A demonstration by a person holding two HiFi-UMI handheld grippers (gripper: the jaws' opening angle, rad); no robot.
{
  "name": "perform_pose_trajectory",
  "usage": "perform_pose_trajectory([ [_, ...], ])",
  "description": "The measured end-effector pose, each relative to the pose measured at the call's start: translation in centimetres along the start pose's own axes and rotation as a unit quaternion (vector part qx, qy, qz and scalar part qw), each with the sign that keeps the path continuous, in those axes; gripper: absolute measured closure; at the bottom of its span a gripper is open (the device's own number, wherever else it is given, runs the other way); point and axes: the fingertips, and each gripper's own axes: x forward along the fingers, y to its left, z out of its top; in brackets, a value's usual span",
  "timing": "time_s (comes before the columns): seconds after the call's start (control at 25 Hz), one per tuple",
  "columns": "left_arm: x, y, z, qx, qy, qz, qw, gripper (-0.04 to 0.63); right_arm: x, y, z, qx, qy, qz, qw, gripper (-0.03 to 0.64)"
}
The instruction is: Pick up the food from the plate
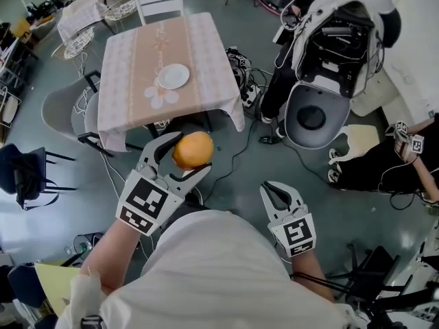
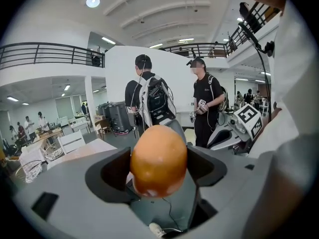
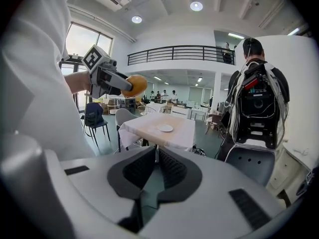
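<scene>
Our left hand-held gripper [image 1: 191, 157] is clamped on the orange [image 1: 194, 148], well away from the plate [image 1: 173, 76] on the table [image 1: 134, 53]. Our right hand-held gripper [image 1: 276, 186] is closed on nothing.

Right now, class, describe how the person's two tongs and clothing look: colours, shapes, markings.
Left tongs and right tongs: light grey plastic, curved jaws lined with dark ribbed pads. Each carries a cube of black-and-white square markers. The person wears a white shirt.
</scene>
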Motion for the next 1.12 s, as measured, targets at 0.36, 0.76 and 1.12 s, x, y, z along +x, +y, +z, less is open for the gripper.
perform_pose_trajectory([
  [0.36,-0.2,-0.5,1.1,0.008,0.002,-0.011,0.9999,0.233,0.0,0.1,0.8,-0.001,-0.003,-0.003,1.000,0.595],
  [0.76,-0.3,-1.5,1.1,0.009,0.007,-0.011,0.9999,0.233,-0.1,0.1,0.2,0.002,-0.006,0.004,1.000,0.600],
  [1.12,0.3,-1.2,0.7,0.005,0.015,-0.007,0.9998,0.233,0.4,0.0,-0.1,0.005,-0.007,0.016,1.000,0.601],
])
